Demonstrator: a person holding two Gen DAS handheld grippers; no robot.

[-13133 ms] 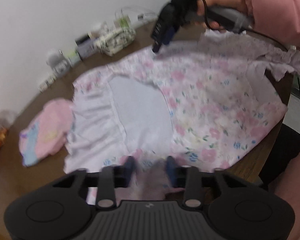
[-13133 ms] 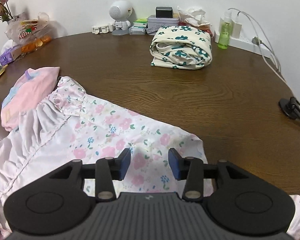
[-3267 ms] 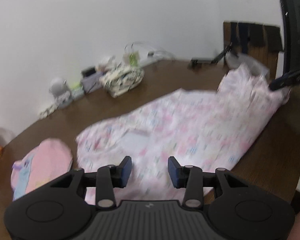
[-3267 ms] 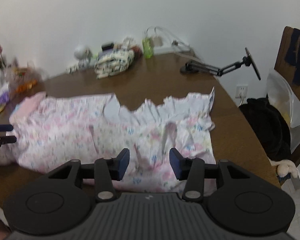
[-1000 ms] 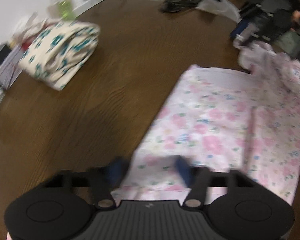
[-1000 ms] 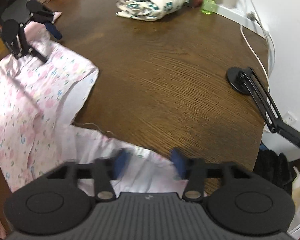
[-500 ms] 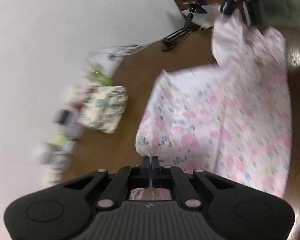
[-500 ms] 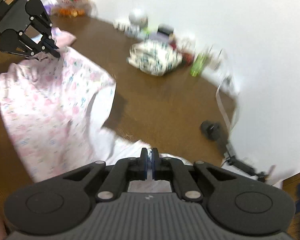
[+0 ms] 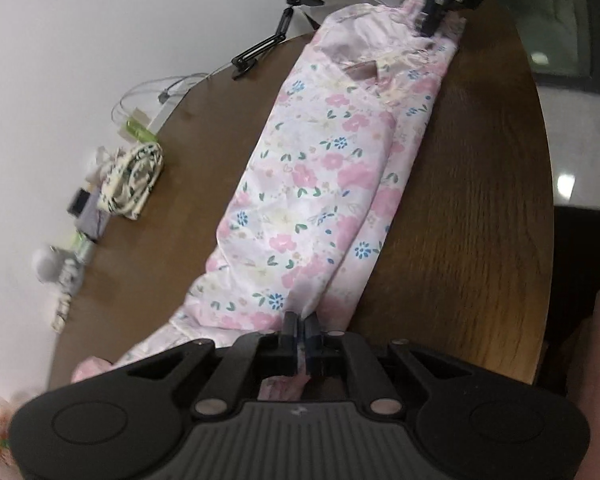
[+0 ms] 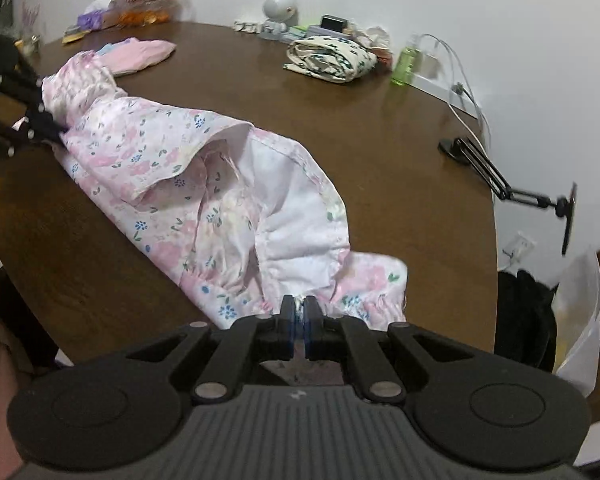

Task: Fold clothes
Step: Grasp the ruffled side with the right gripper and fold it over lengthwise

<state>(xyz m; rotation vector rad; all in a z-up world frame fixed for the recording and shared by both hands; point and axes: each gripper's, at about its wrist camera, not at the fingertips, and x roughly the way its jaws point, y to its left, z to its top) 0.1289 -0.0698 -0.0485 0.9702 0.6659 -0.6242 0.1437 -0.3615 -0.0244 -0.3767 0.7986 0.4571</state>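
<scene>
A pink floral garment lies as a long folded strip across the brown round table. My left gripper is shut on one end of it. At the other end my right gripper is shut on the frilled white-lined hem. In the left wrist view the right gripper shows at the top, pinching the far end. The right wrist view has the left gripper at its left edge, gripping the fabric. The cloth sags on the table between the two.
A folded cream cloth with dark flowers and a pink folded garment lie at the back. A green bottle, a white round gadget, boxes and cables line the wall. A black clamp arm sits at the right edge.
Both grippers closed on the garment's ends and swept it across the table. The upper layer has come over onto the lower one, so the garment is now a narrower strip.
</scene>
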